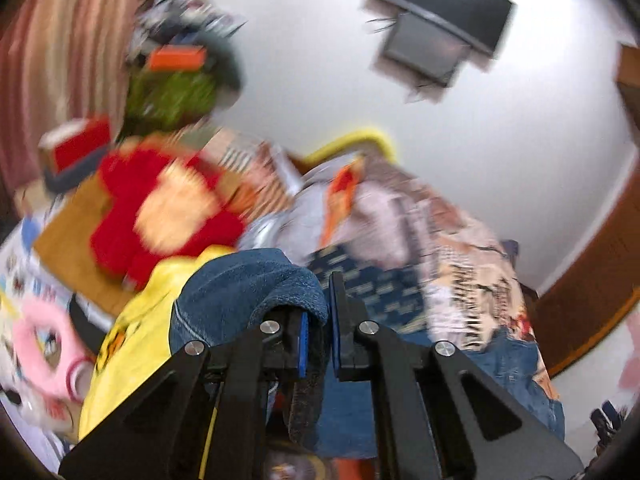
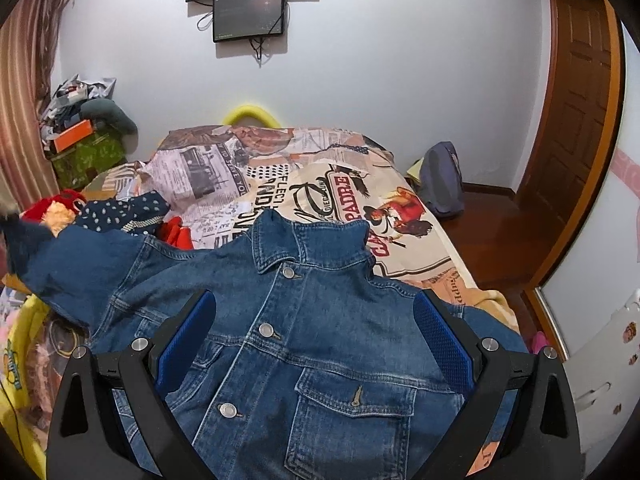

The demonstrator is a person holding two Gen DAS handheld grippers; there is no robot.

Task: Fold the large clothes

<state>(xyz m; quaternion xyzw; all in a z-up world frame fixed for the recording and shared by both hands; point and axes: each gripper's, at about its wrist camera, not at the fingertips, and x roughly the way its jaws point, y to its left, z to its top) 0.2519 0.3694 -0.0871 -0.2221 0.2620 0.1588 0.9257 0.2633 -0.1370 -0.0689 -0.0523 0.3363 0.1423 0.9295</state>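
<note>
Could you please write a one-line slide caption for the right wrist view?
Open right gripper hovers over a buttoned denim jacket spread on the bed.

Bed [image 2: 420, 256] covered with newspaper-and-poster print spread. Denim jacket [image 2: 304, 344] laid front up on near part, collar toward far end, buttons closed. Left of jacket: navy dotted garment [image 2: 120, 208], orange cloth [image 2: 178, 236], red plush toy [image 2: 52, 206]. Yellow item [image 2: 248, 117] seen at far edge.

Both cameras look forward and downward along their grippers' fingers, close above the denim jacket [image 2: 304, 320] on the bed [image 2: 420, 256]. The left view is tilted and blurred. Both share the jacket, bed, far wall and wall-mounted screens [image 2: 250, 16].
</note>
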